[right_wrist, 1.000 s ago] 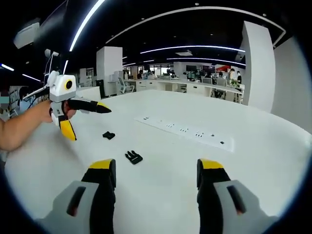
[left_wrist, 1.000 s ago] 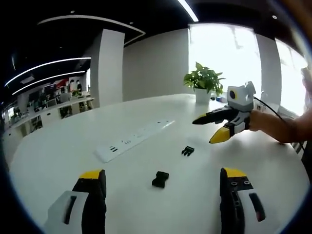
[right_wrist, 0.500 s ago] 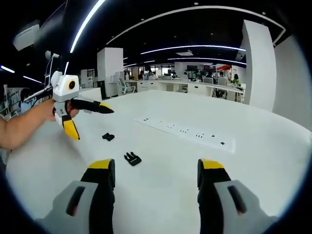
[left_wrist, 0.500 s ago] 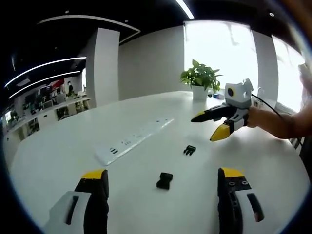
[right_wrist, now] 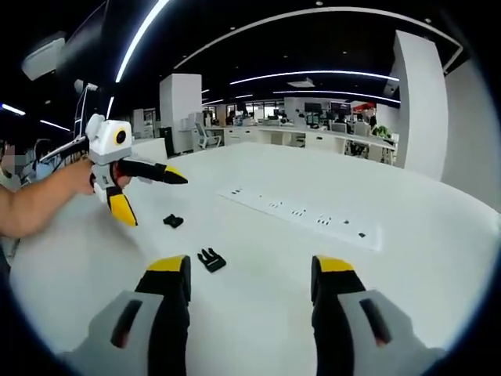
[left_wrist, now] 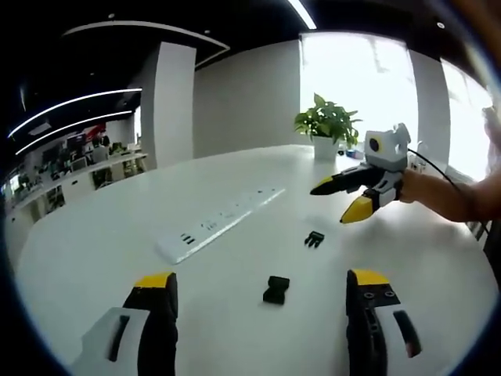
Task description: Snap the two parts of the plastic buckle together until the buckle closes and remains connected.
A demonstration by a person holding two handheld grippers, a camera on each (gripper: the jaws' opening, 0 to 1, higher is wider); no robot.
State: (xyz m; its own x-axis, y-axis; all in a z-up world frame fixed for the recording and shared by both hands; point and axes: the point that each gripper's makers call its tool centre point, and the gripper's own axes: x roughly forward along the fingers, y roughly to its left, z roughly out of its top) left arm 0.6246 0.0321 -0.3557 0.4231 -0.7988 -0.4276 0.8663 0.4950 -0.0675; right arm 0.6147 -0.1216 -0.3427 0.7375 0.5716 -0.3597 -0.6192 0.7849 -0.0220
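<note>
Buckle halves (left_wrist: 275, 289) (left_wrist: 314, 239): black plastic, apart on glossy white table (left_wrist: 117, 235); both jaws wide.

The left gripper (left_wrist: 258, 286) is being held low and level, its two yellow-tipped jaws spread wide apart with nothing between them. The right gripper (right_wrist: 249, 270) is being held the same way, jaws parted and empty. In the left gripper view, the right gripper (left_wrist: 344, 200) is being carried in from the right by a hand (left_wrist: 413, 189) and a bare forearm, jaws splayed. In the right gripper view, the left gripper (right_wrist: 153, 197) is being gripped by a hand (right_wrist: 82, 174), its forearm stretched in from the left edge.
</note>
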